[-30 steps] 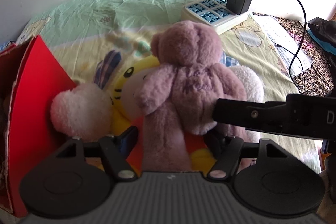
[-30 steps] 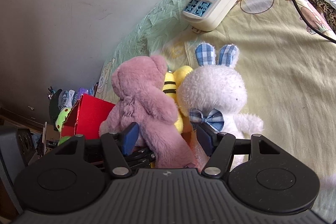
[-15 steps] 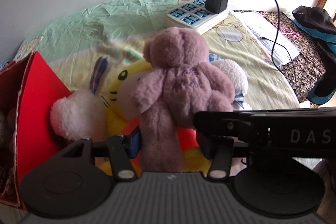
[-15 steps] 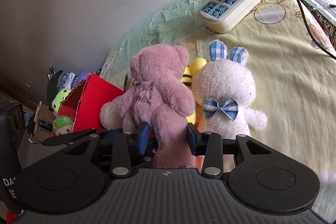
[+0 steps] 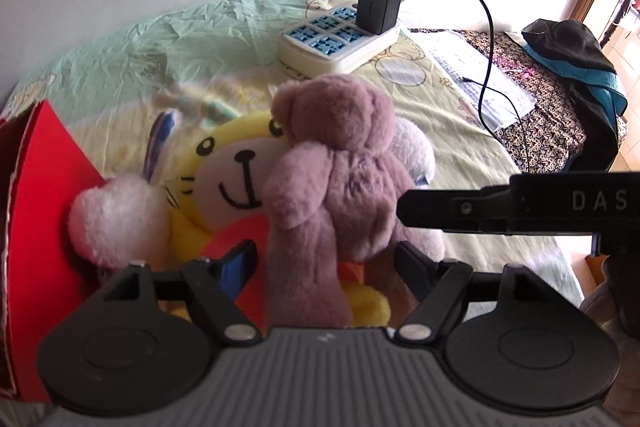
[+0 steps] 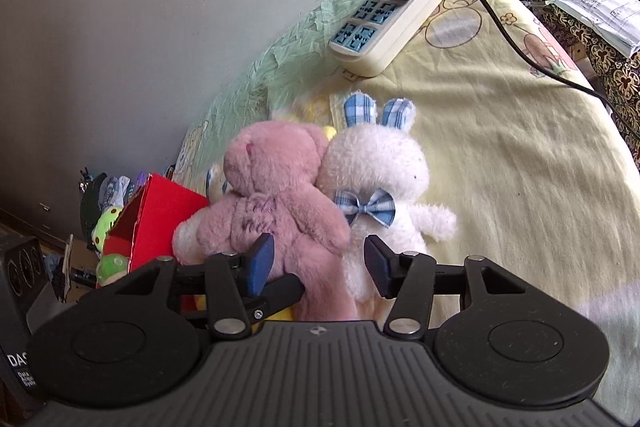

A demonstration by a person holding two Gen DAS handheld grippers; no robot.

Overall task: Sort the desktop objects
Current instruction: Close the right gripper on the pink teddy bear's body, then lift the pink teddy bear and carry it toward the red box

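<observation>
Left gripper (image 5: 326, 259) is pitched steeply down over the plush pile. Its jaws have just been opening and now stand spread, with the pink teddy bear (image 5: 336, 167) between them by one leg; a gap shows between that leg and each pad, so no squeeze. The blue pad of the left finger (image 5: 236, 263) is clear of the fur.

Right gripper (image 6: 318, 263) is angled down less steeply and comes in from the right side of the left wrist view, where one of its fingers crosses as a black bar just beside the bear's flank. Its jaws have also just been opening and are spread; the bear's lower body and the edge of the white rabbit (image 6: 376, 171) sit in the gap, and neither pad visibly presses the fur.

Toys are in one tight cluster on the yellow-green cartoon sheet (image 6: 500, 147): bear in front and touching the rabbit on its right, and the yellow tiger plush (image 5: 228, 171) behind the bear, face showing in the left wrist view. The rabbit has blue plaid ears and a bow.

Red cardboard box (image 5: 36, 187) stands just left of the cluster, open, with green plush toys (image 6: 105, 227) visible inside from the right wrist view.

At the far side, a white power strip (image 5: 340, 39) with a black charger (image 5: 378, 7) plugged in lies well apart from the toys.
</observation>
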